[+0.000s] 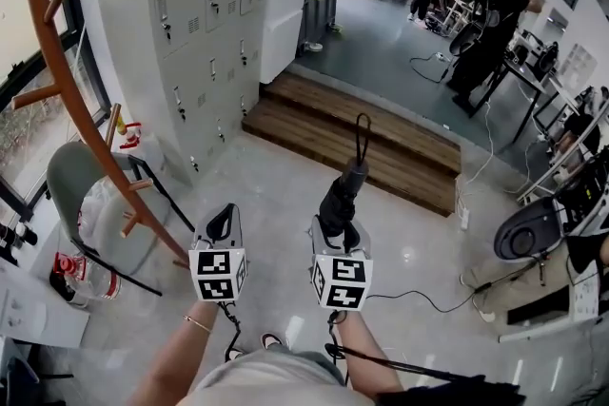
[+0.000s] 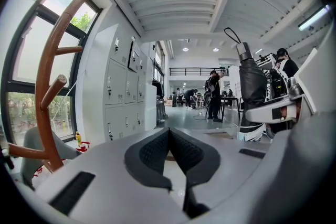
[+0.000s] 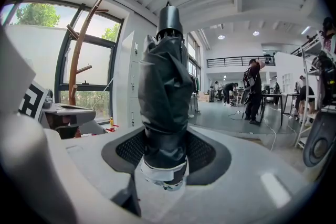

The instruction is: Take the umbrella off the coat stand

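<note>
The folded black umbrella (image 1: 344, 193) stands upright between the jaws of my right gripper (image 1: 340, 222), which is shut on its lower end; its strap loop (image 1: 362, 136) sticks up. In the right gripper view the umbrella (image 3: 165, 86) fills the middle, clamped by both pads of the right gripper (image 3: 165, 155). The brown wooden coat stand (image 1: 59, 81) rises at the far left, apart from the umbrella, with bare pegs. My left gripper (image 1: 222, 222) is beside the right one, shut on nothing; in its own view the left gripper (image 2: 169, 136) has its pads meeting, with the coat stand (image 2: 47, 92) at left and the umbrella (image 2: 252, 86) at right.
Grey lockers (image 1: 205, 14) line the wall behind the stand. A grey chair (image 1: 74, 185) and a white bag (image 1: 105, 214) sit at the stand's foot. A wooden step (image 1: 352, 133) lies ahead, a black cable (image 1: 419, 299) crosses the floor, and people work at desks (image 1: 495, 24) beyond.
</note>
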`<state>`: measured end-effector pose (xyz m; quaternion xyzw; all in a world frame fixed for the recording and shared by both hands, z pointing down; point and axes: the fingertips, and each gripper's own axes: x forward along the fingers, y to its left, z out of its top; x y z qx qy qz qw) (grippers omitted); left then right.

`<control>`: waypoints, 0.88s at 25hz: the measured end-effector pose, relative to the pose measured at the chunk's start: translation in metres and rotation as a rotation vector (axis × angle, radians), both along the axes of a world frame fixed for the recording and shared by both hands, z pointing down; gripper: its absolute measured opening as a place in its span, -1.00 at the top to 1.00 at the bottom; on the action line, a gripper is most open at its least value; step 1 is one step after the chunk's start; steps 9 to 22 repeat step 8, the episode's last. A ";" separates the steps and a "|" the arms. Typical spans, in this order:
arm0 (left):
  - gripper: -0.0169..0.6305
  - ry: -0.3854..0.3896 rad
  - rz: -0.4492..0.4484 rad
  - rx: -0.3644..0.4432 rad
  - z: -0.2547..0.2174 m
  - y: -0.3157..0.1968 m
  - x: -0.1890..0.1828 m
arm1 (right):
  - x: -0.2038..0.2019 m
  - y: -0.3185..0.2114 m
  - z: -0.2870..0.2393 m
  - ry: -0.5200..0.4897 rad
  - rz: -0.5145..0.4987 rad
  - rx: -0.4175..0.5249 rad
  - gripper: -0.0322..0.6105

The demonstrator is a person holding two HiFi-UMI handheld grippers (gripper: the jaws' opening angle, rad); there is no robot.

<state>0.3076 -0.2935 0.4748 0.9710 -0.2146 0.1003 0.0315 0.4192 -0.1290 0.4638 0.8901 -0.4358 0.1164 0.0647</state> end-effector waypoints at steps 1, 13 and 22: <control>0.93 0.000 -0.003 0.000 0.000 -0.001 -0.002 | -0.001 0.000 0.000 0.001 0.001 -0.001 0.22; 0.93 0.004 -0.005 0.001 -0.001 0.002 -0.011 | -0.011 0.003 -0.001 0.009 -0.003 0.006 0.22; 0.93 0.004 -0.005 0.001 -0.001 0.002 -0.011 | -0.011 0.003 -0.001 0.009 -0.003 0.006 0.22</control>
